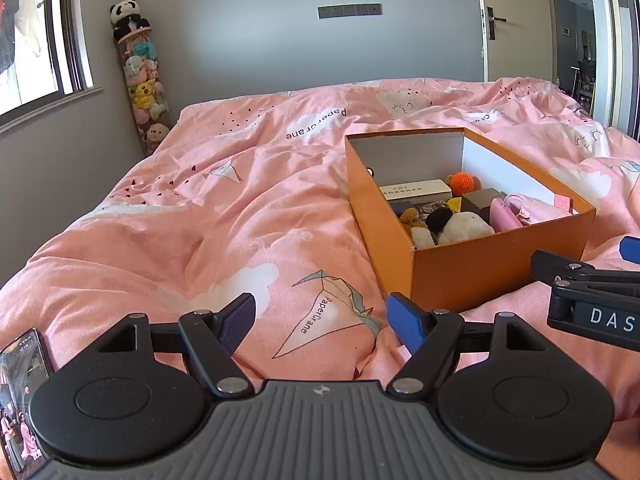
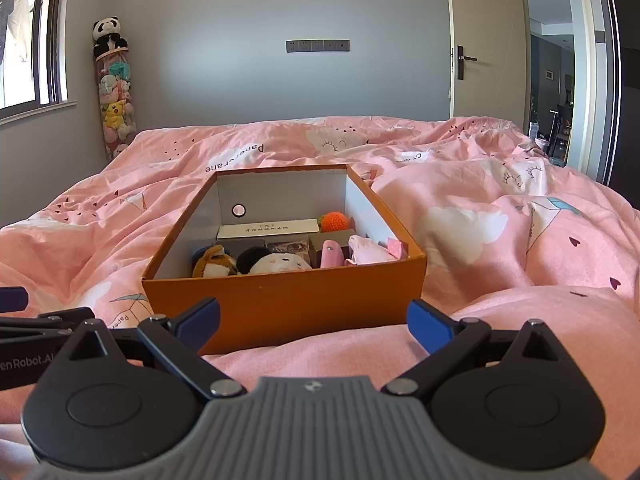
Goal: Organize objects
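Pink duvet [image 2: 500, 248], grey wall [image 2: 248, 8]

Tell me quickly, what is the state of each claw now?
Left claw: open, holding nothing.
Right claw: open, holding nothing, facing the orange box.

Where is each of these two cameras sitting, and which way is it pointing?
Left wrist: sits on the left tool, facing across the pink bed; its open fingers show, with the orange box to the right.
Right wrist: sits on the right tool, facing the orange box head-on; its open fingers show.
Shared: box, bed, and each view catches the other tool at its edge.
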